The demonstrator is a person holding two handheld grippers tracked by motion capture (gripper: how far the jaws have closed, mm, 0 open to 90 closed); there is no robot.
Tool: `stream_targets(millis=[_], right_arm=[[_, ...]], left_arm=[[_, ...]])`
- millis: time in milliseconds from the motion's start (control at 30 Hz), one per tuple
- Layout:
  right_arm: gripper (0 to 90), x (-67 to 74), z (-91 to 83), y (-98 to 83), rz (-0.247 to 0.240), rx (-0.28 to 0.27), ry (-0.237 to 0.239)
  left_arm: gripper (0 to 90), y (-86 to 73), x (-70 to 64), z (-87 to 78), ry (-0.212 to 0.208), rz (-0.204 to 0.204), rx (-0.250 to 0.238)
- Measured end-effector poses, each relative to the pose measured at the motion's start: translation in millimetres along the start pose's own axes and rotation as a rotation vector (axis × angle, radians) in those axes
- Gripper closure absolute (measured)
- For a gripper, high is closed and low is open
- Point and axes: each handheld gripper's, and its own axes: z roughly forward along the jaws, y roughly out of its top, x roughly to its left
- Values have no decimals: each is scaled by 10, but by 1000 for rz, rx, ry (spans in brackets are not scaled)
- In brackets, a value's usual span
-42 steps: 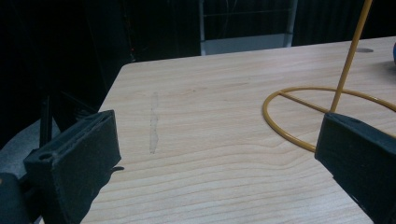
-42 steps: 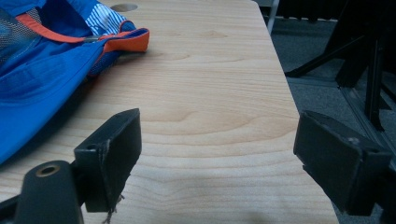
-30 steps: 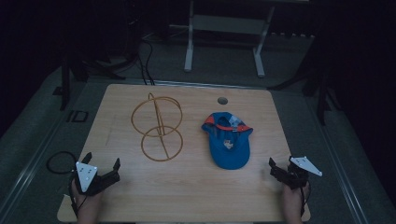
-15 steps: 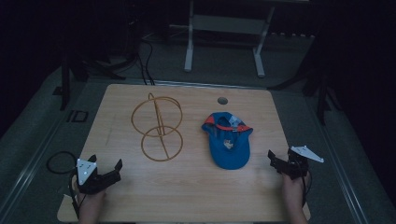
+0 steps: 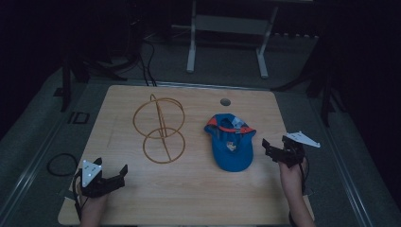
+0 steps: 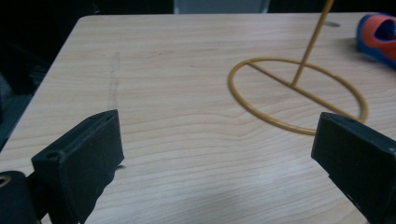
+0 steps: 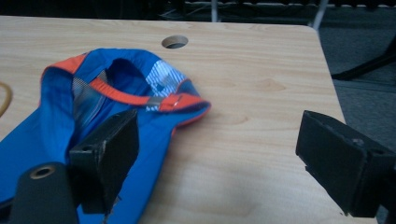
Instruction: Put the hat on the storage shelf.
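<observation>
Your two grippers are black, each with blocky matte jaws and a pale three-cornered plate on top. The left gripper (image 5: 112,176) trails a dark cable looping off the table's near left edge. The right gripper (image 5: 273,150) has a round brass-ringed hole beside its jaw.

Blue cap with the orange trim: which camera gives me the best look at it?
The right gripper view: the blue cap with orange trim lies close, its strap and lining plain. The high view shows the whole cap, small and dim. The left gripper view catches just an edge.
</observation>
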Motion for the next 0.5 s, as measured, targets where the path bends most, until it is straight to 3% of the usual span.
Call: stream_targets(millis=[67,133,267,500], right_arm=[[134,34,26,54,-4,-5,-12],[134,64,48,112,-15,-11,32],[142,154,129,220,-44,-2,36],[149,276,338,379,-70,20,98]], left_arm=[[18,2,-7,-1,-1,5,9],[18,3,-17,0,-1,16,11],[18,3,-37,4,-5,28,16],[18,-5,-57,14,-13,48,37]])
